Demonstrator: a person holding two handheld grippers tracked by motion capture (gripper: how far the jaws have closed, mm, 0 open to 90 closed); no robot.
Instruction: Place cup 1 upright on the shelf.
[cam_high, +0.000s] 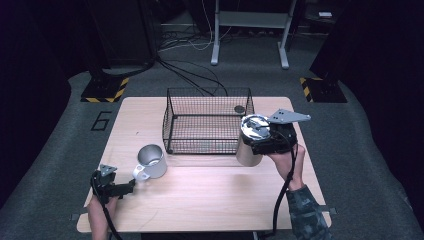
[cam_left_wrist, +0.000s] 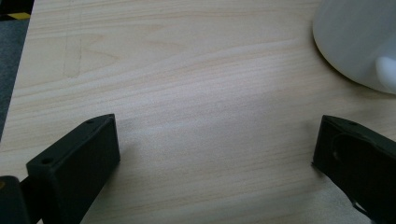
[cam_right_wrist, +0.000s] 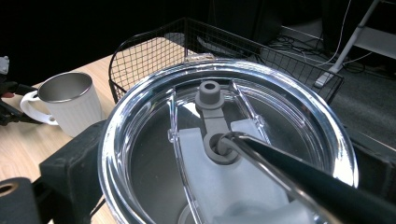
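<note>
The lidded tumbler (cam_right_wrist: 224, 149) sat clamped in my right tongs (cam_high: 270, 141); my left tongs (cam_high: 131, 186), wide open and empty, lay just beside the mug (cam_high: 151, 161).

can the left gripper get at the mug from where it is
Probably yes. The left gripper is open, its jaws apart over bare table, and the mug stands just ahead with its handle turned toward it. Nothing lies between them.

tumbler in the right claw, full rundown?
The tumbler has a beige body and a clear plastic lid with a grey slider and a straw hole; a dark straw passes through it. The right claw grips it near the lid, upright, beside the basket's near-right corner. Whether its base touches the table is unclear.
</note>
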